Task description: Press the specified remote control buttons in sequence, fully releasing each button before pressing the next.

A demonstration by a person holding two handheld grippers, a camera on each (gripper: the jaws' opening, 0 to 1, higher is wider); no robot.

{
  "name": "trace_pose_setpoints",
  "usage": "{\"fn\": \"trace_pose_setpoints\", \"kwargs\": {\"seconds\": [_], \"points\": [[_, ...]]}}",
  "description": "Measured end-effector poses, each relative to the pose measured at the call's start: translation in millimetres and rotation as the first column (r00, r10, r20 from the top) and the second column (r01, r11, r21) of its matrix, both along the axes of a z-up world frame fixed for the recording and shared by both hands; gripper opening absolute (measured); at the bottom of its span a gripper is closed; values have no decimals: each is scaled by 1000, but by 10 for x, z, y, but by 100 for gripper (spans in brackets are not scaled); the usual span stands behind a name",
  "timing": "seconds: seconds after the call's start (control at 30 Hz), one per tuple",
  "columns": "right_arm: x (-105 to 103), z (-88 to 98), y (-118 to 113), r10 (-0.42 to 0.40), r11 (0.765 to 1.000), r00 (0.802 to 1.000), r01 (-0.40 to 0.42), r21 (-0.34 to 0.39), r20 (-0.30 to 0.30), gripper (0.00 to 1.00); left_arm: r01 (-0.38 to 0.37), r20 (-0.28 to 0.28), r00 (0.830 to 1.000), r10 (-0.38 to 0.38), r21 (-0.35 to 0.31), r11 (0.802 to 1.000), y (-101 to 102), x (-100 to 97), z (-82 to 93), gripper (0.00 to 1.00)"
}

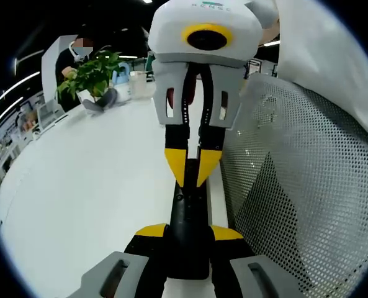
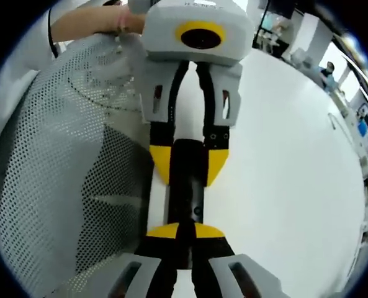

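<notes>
A slim black remote control (image 1: 188,214) lies lengthwise between the two grippers, over the edge of a white table (image 1: 90,186). My left gripper (image 1: 190,234) is shut on the remote's near end, with a yellow-tipped finger on each side. My right gripper (image 1: 192,181) faces it from above with its tips drawn together, resting on the remote's top face. In the right gripper view, my right gripper (image 2: 185,231) is shut with its tips on the remote (image 2: 185,198). Beyond them the left gripper (image 2: 187,180) clamps the remote's far part. No buttons can be made out.
A grey mesh chair back (image 1: 289,186) (image 2: 66,155) stands right beside the remote. A potted plant (image 1: 94,74) sits at the table's far end, with a person behind it. A person's hand (image 2: 103,22) and white sleeve (image 1: 332,56) hold the grippers. The white table (image 2: 283,167) spreads wide.
</notes>
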State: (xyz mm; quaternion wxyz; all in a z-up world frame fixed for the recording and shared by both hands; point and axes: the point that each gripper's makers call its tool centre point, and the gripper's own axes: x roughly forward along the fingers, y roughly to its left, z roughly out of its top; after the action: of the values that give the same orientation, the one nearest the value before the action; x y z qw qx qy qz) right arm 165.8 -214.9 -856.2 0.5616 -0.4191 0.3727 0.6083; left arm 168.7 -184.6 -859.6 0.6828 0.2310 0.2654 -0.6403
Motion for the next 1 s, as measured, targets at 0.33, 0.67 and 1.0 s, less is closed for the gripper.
{"fn": "trace_pose_setpoints", "kwargs": {"seconds": [0.33, 0.67, 1.0], "points": [[17, 12, -8, -38, 998, 999, 38, 43, -2, 3, 1, 0, 1000, -1, -1, 1000, 2, 1, 1, 25], [-14, 20, -4, -35, 991, 995, 23, 129, 89, 2, 1, 0, 1000, -1, -2, 1000, 0, 4, -1, 25], [-18, 28, 23, 9, 991, 993, -25, 133, 118, 0, 1, 0, 1000, -1, -3, 1000, -1, 2, -1, 25]]}}
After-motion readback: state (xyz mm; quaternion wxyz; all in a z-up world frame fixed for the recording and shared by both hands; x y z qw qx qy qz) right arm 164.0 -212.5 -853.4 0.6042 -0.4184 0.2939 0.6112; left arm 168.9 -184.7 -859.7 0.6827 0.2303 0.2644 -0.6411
